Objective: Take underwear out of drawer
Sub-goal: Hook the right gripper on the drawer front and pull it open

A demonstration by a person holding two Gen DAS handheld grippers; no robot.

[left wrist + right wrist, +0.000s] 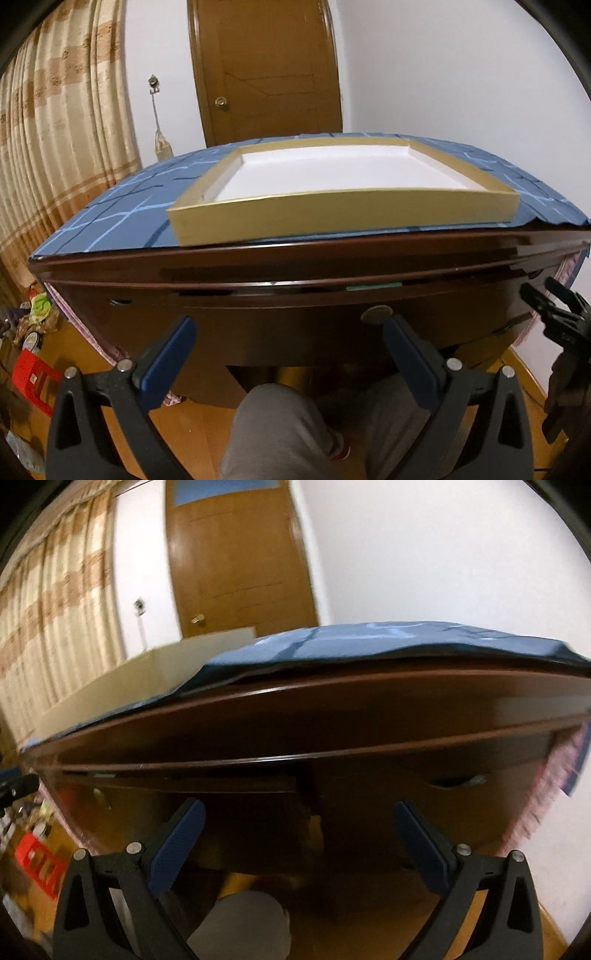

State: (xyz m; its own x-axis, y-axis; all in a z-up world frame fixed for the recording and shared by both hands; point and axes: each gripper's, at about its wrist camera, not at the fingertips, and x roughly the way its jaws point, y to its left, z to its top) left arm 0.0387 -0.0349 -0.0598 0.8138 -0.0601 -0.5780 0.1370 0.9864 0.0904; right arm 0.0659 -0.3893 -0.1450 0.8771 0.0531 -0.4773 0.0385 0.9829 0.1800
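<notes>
While both fingers gape empty — closed drawer [295, 306] just ahead (underwear unseen).

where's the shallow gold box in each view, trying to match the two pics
Left wrist: gold box sits centre frame on the blue cloth, white inside showing.
Right wrist: only its blurred side shows at left, beside the cloth.
Shared landmark: the brown door behind the desk.

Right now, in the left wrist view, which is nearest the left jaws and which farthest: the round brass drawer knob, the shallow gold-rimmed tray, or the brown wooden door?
1. Round brass drawer knob, just ahead, by the right finger.
2. Shallow gold-rimmed tray, up on the blue patterned cloth.
3. Brown wooden door, at the back wall.
</notes>
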